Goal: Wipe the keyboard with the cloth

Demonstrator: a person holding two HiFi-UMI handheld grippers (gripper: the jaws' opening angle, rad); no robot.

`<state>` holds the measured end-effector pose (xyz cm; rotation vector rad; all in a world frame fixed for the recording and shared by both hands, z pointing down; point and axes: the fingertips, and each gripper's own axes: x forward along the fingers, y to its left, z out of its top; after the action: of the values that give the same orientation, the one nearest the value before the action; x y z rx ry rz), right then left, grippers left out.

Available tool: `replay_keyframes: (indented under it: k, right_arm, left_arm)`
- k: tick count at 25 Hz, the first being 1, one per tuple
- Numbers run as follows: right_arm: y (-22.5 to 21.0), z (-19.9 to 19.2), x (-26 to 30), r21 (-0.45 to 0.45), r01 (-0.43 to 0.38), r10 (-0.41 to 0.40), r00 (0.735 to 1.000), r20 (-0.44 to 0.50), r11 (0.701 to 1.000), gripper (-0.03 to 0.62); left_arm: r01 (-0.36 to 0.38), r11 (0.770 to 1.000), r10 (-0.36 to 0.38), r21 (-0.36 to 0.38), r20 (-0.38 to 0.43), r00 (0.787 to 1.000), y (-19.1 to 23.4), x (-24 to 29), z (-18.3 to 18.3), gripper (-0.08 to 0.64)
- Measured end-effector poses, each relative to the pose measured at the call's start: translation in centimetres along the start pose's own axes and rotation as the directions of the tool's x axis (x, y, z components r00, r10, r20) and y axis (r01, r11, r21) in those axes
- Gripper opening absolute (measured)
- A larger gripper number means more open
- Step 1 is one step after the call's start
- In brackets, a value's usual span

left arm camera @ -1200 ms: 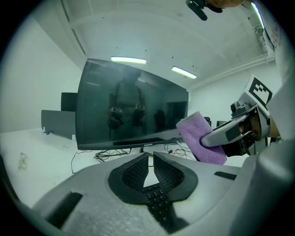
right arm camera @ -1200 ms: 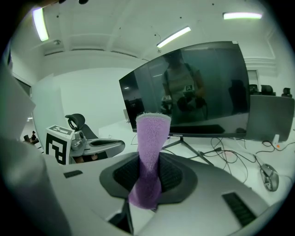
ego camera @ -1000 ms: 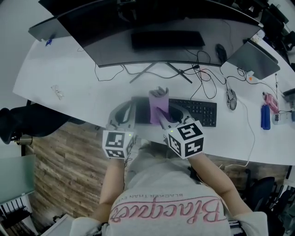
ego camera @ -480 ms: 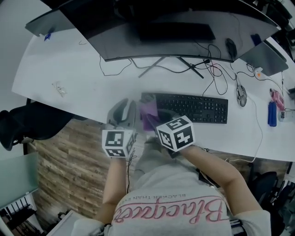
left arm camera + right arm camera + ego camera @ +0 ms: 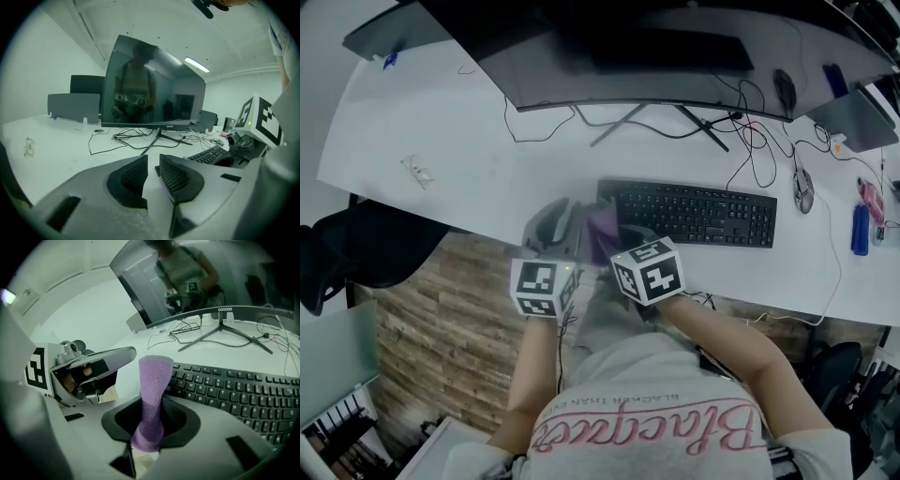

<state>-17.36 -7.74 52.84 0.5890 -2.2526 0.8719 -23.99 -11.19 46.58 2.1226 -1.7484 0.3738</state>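
Note:
A black keyboard (image 5: 689,213) lies on the white desk (image 5: 469,141), in front of the monitor. My right gripper (image 5: 614,239) is shut on a purple cloth (image 5: 602,230), which stands up from its jaws just off the keyboard's left end. In the right gripper view the cloth (image 5: 152,399) rises as a rolled strip, with the keyboard (image 5: 234,390) to its right. My left gripper (image 5: 555,228) hovers beside it at the desk's front edge. Its jaws (image 5: 152,171) stand almost together with nothing between them.
A wide curved monitor (image 5: 656,56) on a forked stand fills the back, with loose cables (image 5: 750,141) trailing right. A mouse (image 5: 803,190) and a blue object (image 5: 861,230) lie right of the keyboard. Glasses (image 5: 417,172) rest at the left. A black chair (image 5: 356,248) sits beyond the desk's left front edge.
My right gripper has carried the cloth leftward, from over the keyboard's left part to just off its left end. The left gripper has stayed beside it.

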Motion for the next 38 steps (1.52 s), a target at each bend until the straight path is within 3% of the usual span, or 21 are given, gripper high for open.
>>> replay_keyframes:
  k: [17, 38]
  right_arm:
    - [-1.1, -1.6, 1.3, 0.010, 0.050, -0.049, 0.997, -0.051, 0.999, 0.086]
    - [-7.1, -3.7, -4.0, 0.012, 0.140, -0.139, 0.989, -0.049, 0.990, 0.086]
  left_arm:
    - [0.031, 0.999, -0.032, -0.038, -0.038, 0.999, 0.3, 1.0, -1.7, 0.058]
    - [0.081, 0.996, -0.081, -0.025, -0.022, 0.996, -6.4, 2.8, -1.0, 0.058]
